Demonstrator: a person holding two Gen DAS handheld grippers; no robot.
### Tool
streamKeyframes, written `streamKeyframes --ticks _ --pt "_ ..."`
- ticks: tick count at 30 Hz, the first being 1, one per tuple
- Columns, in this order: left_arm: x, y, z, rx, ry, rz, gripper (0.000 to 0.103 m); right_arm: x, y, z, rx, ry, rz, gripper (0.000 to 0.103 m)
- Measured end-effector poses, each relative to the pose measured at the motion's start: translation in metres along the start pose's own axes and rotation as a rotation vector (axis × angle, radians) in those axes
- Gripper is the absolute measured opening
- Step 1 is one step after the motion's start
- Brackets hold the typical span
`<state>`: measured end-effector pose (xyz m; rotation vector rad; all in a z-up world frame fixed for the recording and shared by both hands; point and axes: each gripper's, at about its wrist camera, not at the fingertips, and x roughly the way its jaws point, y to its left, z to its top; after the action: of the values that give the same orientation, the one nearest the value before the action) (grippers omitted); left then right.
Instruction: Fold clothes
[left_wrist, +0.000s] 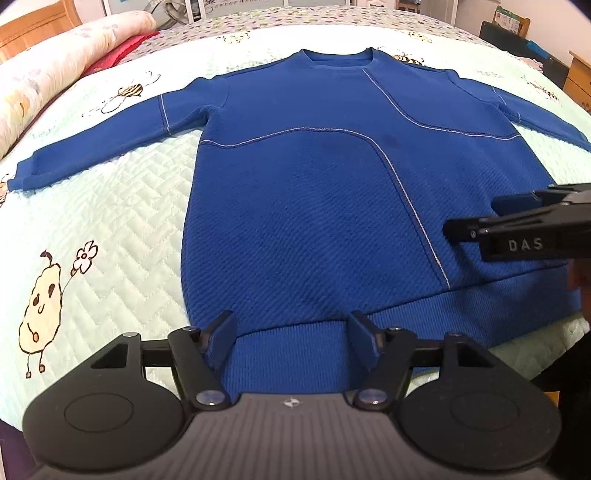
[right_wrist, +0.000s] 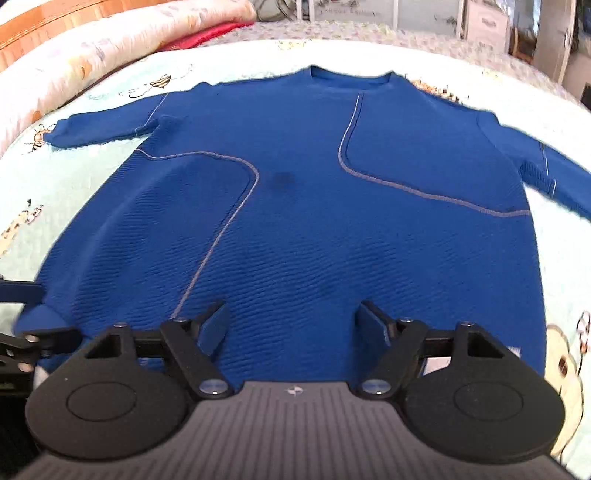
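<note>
Both grippers tilted steeply down over the near hem of the blue sweatshirt (left_wrist: 314, 177).

Left gripper (left_wrist: 291, 332): low at 6 o'clock in its own view, over the ribbed hem band (left_wrist: 295, 362) near the sweatshirt's left corner. Jaws stood apart, released, blue pads (left_wrist: 221, 341) either side of the band, nothing pinched between them. Contact with the cloth could not be told.

Right gripper (right_wrist: 293, 323): at 6 o'clock in its own view, above the lower body of the sweatshirt (right_wrist: 295, 229), toward the right side of the hem. Jaws spread, gripping nothing; fabric lay flat beneath the gap. Seen from the left wrist camera it came in at 3 o'clock (left_wrist: 476, 218), black fingers side-on, lettering "DAS" on the housing. Right view slightly blurred.

Sweatshirt: laid face up and flat on the bed, collar (left_wrist: 338, 59) at 12 o'clock, hem nearest the cameras. Sleeves spread out toward 9 and 3 o'clock. Diagonal ribbed knit, pale curved seam lines (left_wrist: 402, 184) across the chest, one small dark spot (left_wrist: 391, 140) near centre. No folds made yet.

Bed: pale quilted cover (left_wrist: 122, 221) with cartoon pear (left_wrist: 40, 299) and bee prints. Floral pillow (left_wrist: 62, 48) at 10 o'clock, a red cloth (left_wrist: 122, 48) beside it.
</note>
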<state>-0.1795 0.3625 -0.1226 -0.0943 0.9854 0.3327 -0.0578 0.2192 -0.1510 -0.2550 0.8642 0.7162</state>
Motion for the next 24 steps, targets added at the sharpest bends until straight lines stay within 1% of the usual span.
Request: streamKeyframes --ticks 1,2,7,8,10,11,13,14,17,18,19,20,21,24 --pt "0.0 -0.001 -0.001 0.003 -0.002 0.002 0.07 -0.003 -0.004 -0.002 -0.005 -0.007 -0.002 0.06" --pt "0.0 -0.001 -0.001 0.004 -0.002 0.002 0.07 -0.005 -0.009 -0.004 -0.005 -0.012 -0.006 0.053" --pt "-0.001 -0.003 0.0 0.01 -0.006 0.006 0.07 -0.023 -0.046 -0.011 0.093 -0.007 -0.076 0.053" --pt "-0.002 -0.004 0.001 0.012 -0.009 0.004 0.07 -0.026 -0.05 -0.01 0.109 -0.007 -0.094 0.055" --pt "-0.007 -0.007 0.005 0.015 -0.031 -0.015 0.07 -0.028 -0.043 -0.003 0.092 -0.023 -0.143 0.056" --pt "-0.009 -0.009 0.008 0.02 -0.049 -0.016 0.07 -0.026 -0.036 0.002 0.07 -0.035 -0.145 0.057" --pt "-0.013 -0.013 0.016 0.029 -0.083 -0.004 0.07 -0.016 -0.019 0.016 0.022 -0.057 -0.112 0.059" --pt "-0.012 -0.015 0.02 0.034 -0.092 0.004 0.07 -0.01 -0.011 0.023 0.0 -0.062 -0.096 0.064" --pt "0.003 -0.016 0.023 0.034 -0.047 0.014 0.07 0.019 0.006 0.04 -0.055 -0.026 -0.074 0.065" --pt "0.009 -0.017 0.024 0.034 -0.031 0.017 0.07 0.028 0.007 0.041 -0.065 -0.007 -0.076 0.065" --pt "0.014 -0.017 0.022 0.038 -0.011 0.018 0.071 0.032 0.001 0.04 -0.063 -0.007 -0.07 0.068" --pt "0.015 -0.016 0.018 0.033 -0.02 0.015 0.071 0.034 -0.005 0.038 -0.059 -0.01 -0.062 0.07" --pt "0.014 -0.014 0.013 0.027 -0.034 0.011 0.072 0.03 -0.015 0.034 -0.044 -0.022 -0.051 0.07" --pt "0.014 -0.009 0.011 0.0 -0.038 -0.009 0.072 0.015 -0.045 0.02 0.02 -0.027 -0.096 0.07"
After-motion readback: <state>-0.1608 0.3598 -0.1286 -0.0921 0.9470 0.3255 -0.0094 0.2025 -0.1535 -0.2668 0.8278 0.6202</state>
